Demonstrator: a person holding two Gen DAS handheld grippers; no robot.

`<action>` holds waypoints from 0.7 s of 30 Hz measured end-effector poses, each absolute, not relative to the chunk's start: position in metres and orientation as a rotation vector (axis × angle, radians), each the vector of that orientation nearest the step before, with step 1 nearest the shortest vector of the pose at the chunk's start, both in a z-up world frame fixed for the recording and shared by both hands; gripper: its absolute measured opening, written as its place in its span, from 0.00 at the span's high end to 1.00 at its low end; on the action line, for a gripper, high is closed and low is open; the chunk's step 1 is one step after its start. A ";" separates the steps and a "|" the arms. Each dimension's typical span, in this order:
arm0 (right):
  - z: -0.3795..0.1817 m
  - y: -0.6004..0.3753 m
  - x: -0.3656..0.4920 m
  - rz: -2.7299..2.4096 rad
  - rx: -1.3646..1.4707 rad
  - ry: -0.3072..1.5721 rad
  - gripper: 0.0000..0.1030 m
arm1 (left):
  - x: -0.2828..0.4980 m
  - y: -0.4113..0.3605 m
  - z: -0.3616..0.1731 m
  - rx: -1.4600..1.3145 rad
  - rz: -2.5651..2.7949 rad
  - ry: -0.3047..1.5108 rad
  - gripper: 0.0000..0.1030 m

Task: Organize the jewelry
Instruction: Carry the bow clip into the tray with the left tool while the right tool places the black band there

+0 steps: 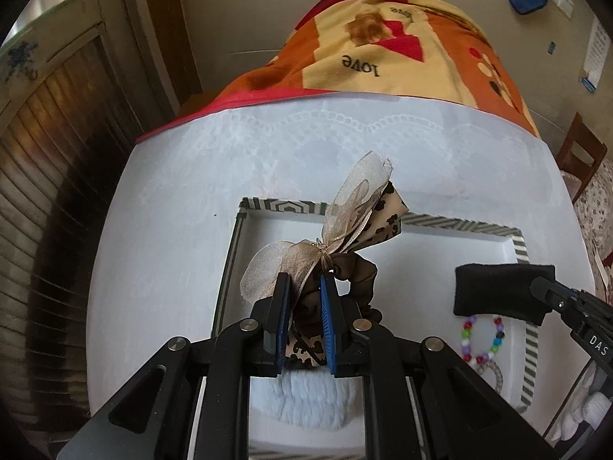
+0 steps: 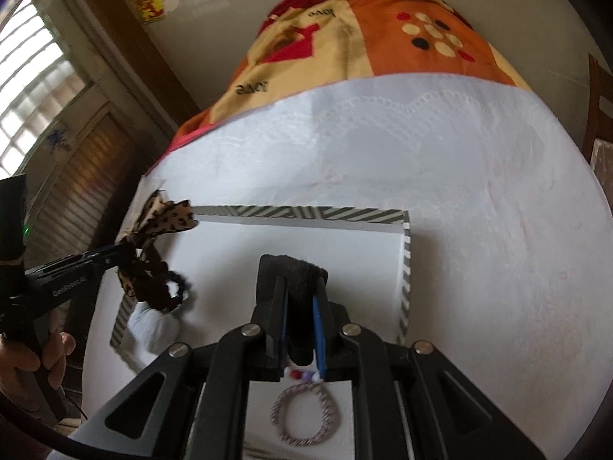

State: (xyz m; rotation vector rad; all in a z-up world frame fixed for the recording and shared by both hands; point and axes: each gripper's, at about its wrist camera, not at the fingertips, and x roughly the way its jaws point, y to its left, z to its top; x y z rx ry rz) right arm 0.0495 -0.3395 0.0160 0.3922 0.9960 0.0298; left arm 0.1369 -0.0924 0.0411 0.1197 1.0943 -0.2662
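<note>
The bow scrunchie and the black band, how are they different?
The bow scrunchie is frilly, with leopard print and sheer ribbon; the black band is plain and one colour. The scrunchie is in the left tool; the band is in the right tool. Both are soft fabric, gripped above the striped tray.

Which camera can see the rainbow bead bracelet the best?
The left wrist view. There the bead bracelet lies in the open on the tray, with most of its coloured beads showing. In the right wrist view only a few beads peek out behind the right tongs.
</note>
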 end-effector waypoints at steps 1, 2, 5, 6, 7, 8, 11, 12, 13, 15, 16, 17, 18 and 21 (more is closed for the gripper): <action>0.012 -0.343 0.052 0.019 0.394 1.001 0.89 | 0.140 -0.092 0.039 0.117 -0.264 1.098 0.96; 0.010 -0.345 0.054 0.011 0.395 1.005 0.89 | 0.145 -0.092 0.036 0.113 -0.260 1.104 0.96; 0.000 -0.355 0.061 -0.032 0.403 1.019 0.89 | 0.157 -0.090 0.027 0.100 -0.242 1.119 0.96; -0.004 -0.357 0.062 -0.049 0.399 1.025 0.89 | 0.159 -0.089 0.024 0.096 -0.236 1.124 0.96; -0.007 -0.358 0.064 -0.060 0.394 1.030 0.89 | 0.162 -0.088 0.021 0.090 -0.229 1.128 0.96; -0.010 -0.359 0.065 -0.070 0.391 1.036 0.89 | 0.165 -0.086 0.017 0.081 -0.219 1.134 0.96; -0.019 -0.360 0.070 -0.088 0.375 1.054 0.89 | 0.174 -0.080 0.009 0.065 -0.194 1.145 0.96; -0.022 -0.360 0.071 -0.096 0.365 1.060 0.88 | 0.176 -0.078 0.006 0.060 -0.188 1.150 0.96; -0.024 -0.360 0.073 -0.105 0.350 1.067 0.88 | 0.178 -0.078 0.004 0.059 -0.184 1.154 0.96; -0.027 -0.359 0.073 -0.118 0.334 1.069 0.86 | 0.180 -0.077 0.000 0.060 -0.178 1.156 0.96; -0.028 -0.359 0.074 -0.125 0.324 1.072 0.86 | 0.180 -0.076 -0.001 0.058 -0.175 1.155 0.96; -0.029 -0.358 0.075 -0.126 0.316 1.072 0.85 | 0.181 -0.076 -0.003 0.056 -0.172 1.155 0.96; -0.029 -0.357 0.076 -0.123 0.311 1.071 0.83 | 0.181 -0.076 -0.004 0.055 -0.172 1.156 0.95; -0.024 -0.352 0.074 -0.116 0.276 1.066 0.75 | 0.180 -0.076 -0.005 0.042 -0.186 1.158 0.91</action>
